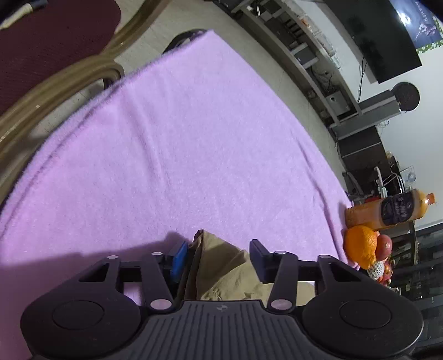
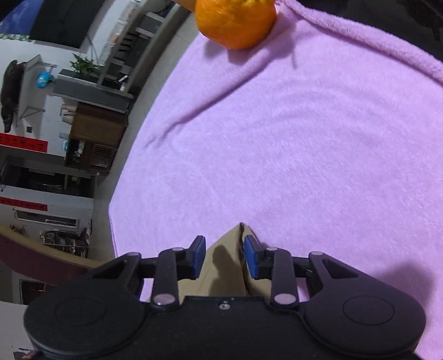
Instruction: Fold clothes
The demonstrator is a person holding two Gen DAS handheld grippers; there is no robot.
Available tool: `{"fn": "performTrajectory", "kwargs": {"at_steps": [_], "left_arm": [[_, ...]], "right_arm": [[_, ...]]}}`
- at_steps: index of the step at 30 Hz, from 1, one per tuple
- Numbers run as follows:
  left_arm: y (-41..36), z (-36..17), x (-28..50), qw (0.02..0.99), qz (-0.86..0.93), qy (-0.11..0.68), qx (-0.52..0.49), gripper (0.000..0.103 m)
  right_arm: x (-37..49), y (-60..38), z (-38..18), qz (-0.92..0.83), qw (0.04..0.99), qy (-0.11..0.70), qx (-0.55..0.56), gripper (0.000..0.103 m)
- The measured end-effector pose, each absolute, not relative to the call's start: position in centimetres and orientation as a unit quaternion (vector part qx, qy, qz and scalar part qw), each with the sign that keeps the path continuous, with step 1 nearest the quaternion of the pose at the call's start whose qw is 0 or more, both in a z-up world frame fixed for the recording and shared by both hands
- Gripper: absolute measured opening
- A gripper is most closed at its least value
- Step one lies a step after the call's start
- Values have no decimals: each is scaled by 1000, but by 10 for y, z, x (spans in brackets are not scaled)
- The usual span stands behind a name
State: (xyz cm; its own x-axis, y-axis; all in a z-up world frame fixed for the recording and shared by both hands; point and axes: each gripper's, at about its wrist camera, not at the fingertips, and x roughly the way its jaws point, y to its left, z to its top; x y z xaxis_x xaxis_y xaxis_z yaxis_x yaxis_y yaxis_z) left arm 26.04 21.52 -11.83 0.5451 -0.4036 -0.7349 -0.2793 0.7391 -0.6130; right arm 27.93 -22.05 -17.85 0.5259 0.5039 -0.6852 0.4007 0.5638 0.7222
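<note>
We are tilting both grippers over the blanket (image 1: 193,144): left gripper (image 1: 218,256) wide open, right gripper (image 2: 224,256) half open, khaki cloth (image 2: 225,265) peaking up-frame between each.

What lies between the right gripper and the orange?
In the right wrist view, only bare purple blanket separates the right gripper, with tan cloth between its jaws, from the orange.

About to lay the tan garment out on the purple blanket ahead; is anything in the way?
Nothing lies directly ahead. The tan garment sits between both tongs, and the purple blanket in front is bare. Only an orange rests at its far edge, beside a juice bottle.
</note>
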Motion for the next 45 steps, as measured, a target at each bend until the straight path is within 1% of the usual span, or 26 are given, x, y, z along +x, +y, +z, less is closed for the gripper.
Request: {"fn": "performTrajectory", "kwargs": {"at_steps": [1, 3, 4, 5, 12, 16, 17, 18, 19, 20, 22, 24, 27, 29, 30, 32, 34, 35, 36, 37, 38, 39, 40, 43, 44, 45], "left_arm": [[212, -119, 262, 805, -36, 477, -352, 37], [206, -118, 262, 815, -30, 474, -331, 17], [201, -116, 261, 824, -23, 472, -313, 13], [197, -113, 259, 833, -17, 469, -294, 6], [182, -102, 242, 863, 69, 457, -203, 0], [198, -92, 229, 872, 80, 434, -212, 0], [202, -86, 225, 876, 76, 421, -221, 1], [206, -81, 220, 880, 71, 409, -231, 2], [208, -76, 216, 883, 60, 399, -239, 6], [207, -71, 213, 886, 44, 391, -246, 15], [196, -63, 211, 894, -4, 379, -240, 18], [175, -58, 211, 907, -38, 371, -196, 27], [139, -67, 214, 916, -62, 379, -118, 29], [123, -84, 218, 906, -65, 412, -73, 31], [117, -95, 219, 898, -59, 433, -48, 34], [118, -106, 217, 892, -53, 448, -25, 38], [126, -109, 215, 888, -57, 455, -36, 40], [130, -109, 214, 886, -58, 458, -45, 41], [133, -109, 212, 885, -59, 460, -50, 41], [135, -109, 211, 883, -60, 462, -55, 41], [136, -107, 208, 884, -58, 462, -53, 42], [136, -106, 206, 885, -53, 460, -47, 43], [135, -103, 201, 887, -46, 458, -39, 43], [142, -87, 182, 893, -33, 446, -53, 40], [148, -82, 173, 894, -28, 441, -73, 35], [155, -78, 162, 895, -23, 435, -100, 34]], "right_arm": [[284, -219, -182, 31, 736, 489, 466, 30], [290, -214, -183, 26, 735, 499, 459, 22], [294, -210, -185, 18, 736, 506, 450, 17], [296, -208, -186, 12, 740, 511, 437, 6], [267, -196, -160, -8, 822, 458, 339, 0], [271, -199, -161, -9, 822, 466, 326, 2], [271, -203, -158, -16, 821, 467, 328, 7], [270, -206, -155, -21, 821, 466, 331, 16], [266, -210, -150, -20, 822, 456, 339, 20], [262, -212, -143, -11, 826, 448, 343, 23], [253, -216, -130, 7, 831, 431, 351, 25], [256, -209, -126, 31, 832, 430, 349, 27], [269, -189, -129, 73, 826, 446, 336, 27], [278, -176, -131, 100, 821, 457, 327, 27], [283, -169, -132, 114, 819, 461, 322, 27], [296, -161, -145, 132, 802, 478, 333, 28], [304, -170, -164, 106, 791, 488, 354, 28], [306, -178, -173, 84, 790, 488, 361, 23], [307, -186, -179, 60, 791, 486, 367, 10], [302, -199, -178, 25, 800, 474, 366, 8], [293, -212, -174, -16, 810, 461, 361, 11], [284, -223, -166, -52, 819, 451, 351, 21], [275, -234, -158, -69, 823, 446, 344, 24], [243, -258, -133, -55, 817, 447, 361, 26], [232, -263, -124, -44, 812, 450, 369, 28], [220, -263, -114, -28, 811, 451, 370, 33]]}}
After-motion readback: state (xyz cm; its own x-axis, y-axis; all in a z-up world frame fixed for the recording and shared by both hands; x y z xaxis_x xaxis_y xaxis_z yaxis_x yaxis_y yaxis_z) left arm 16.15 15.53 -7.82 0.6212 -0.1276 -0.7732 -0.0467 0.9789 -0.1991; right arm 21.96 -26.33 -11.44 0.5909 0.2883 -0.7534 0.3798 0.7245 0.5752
